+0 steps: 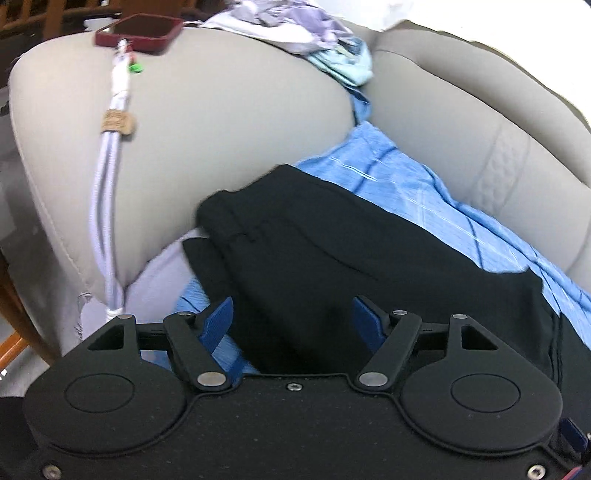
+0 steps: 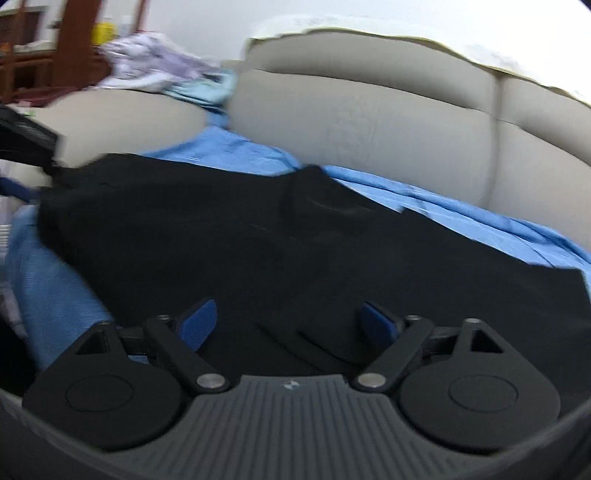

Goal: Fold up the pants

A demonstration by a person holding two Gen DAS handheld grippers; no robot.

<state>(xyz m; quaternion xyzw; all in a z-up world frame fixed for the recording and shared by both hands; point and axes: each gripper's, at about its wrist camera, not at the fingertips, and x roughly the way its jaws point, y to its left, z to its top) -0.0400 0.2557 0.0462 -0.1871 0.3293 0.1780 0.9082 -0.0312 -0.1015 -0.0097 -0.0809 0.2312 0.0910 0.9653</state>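
Black pants [image 1: 332,240] lie on a blue sheet [image 1: 388,166] on a beige sofa seat. Their waistband end is bunched near the armrest in the left wrist view. My left gripper [image 1: 293,317] is open, its blue pads just above the pants and holding nothing. In the right wrist view the pants [image 2: 277,240] spread wide across the blue sheet [image 2: 461,214]. My right gripper [image 2: 288,321] is open just over the black fabric and holds nothing. Part of the left gripper [image 2: 22,140] shows at the far left edge of that view.
A beige sofa armrest [image 1: 203,110] carries a dark red phone [image 1: 140,31] with a white cable [image 1: 107,206] hanging down it. A pile of light clothes [image 1: 295,26] lies behind the armrest. The sofa backrest [image 2: 369,118] rises behind the sheet. Wooden furniture [image 2: 22,70] stands far left.
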